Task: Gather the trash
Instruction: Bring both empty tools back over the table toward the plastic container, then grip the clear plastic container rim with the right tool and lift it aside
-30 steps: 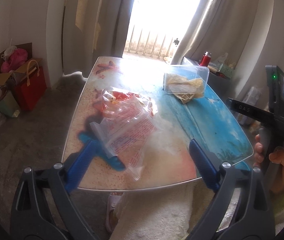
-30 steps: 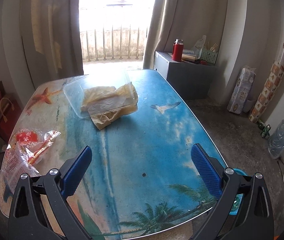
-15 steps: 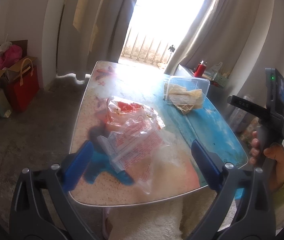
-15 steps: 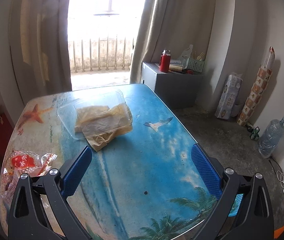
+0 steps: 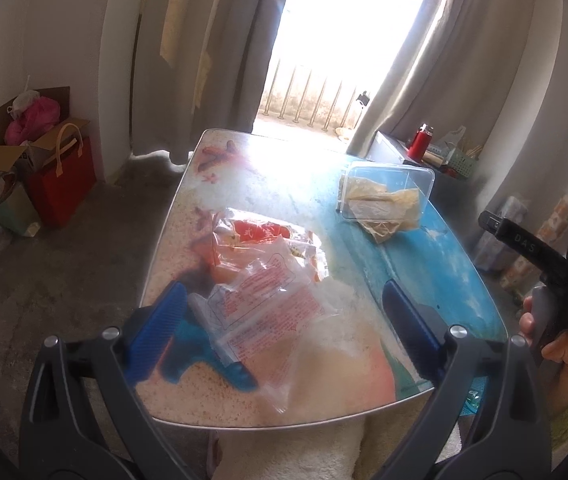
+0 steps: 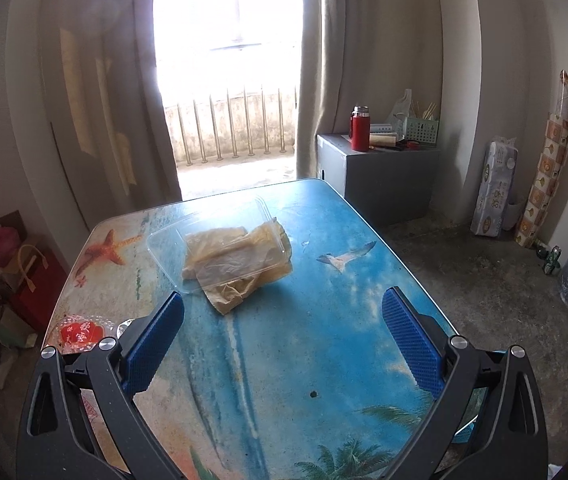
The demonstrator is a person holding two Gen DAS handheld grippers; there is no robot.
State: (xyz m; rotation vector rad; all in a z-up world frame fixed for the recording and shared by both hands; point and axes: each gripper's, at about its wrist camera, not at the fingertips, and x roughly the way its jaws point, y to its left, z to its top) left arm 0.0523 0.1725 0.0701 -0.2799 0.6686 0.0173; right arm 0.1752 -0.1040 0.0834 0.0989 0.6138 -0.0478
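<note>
On the floor at far left stand a cardboard box [image 5: 23, 136] and a red bag [image 5: 63, 180], against the wall and well apart from the bench [image 5: 284, 176]. The bench carries a printed beach scene with a starfish [image 6: 111, 250] toward its far left corner. The left claw [image 5: 279, 320] hangs above the near left part of the bench with its blue pads spread wide apart and nothing between them. Directly below and ahead of it lies a heap of clear plastic wrappers with red print [image 5: 267, 280], flat on the bench surface. Farther on and to the right sits a clear plastic container [image 5: 388, 188] with crumpled yellowish bags [image 5: 384, 208] in it, one spilling over its near edge onto the bench. The right claw [image 6: 284, 332] is held above the near right part of the bench, its pads likewise wide apart and empty; the container [image 6: 211, 248] lies ahead of it, not touched. In the left view a hand [image 5: 556, 344] grips the right tool's handle at the frame edge. Against the right wall stands a grey cabinet [image 6: 388, 176] bearing a red flask [image 6: 360, 134].
</note>
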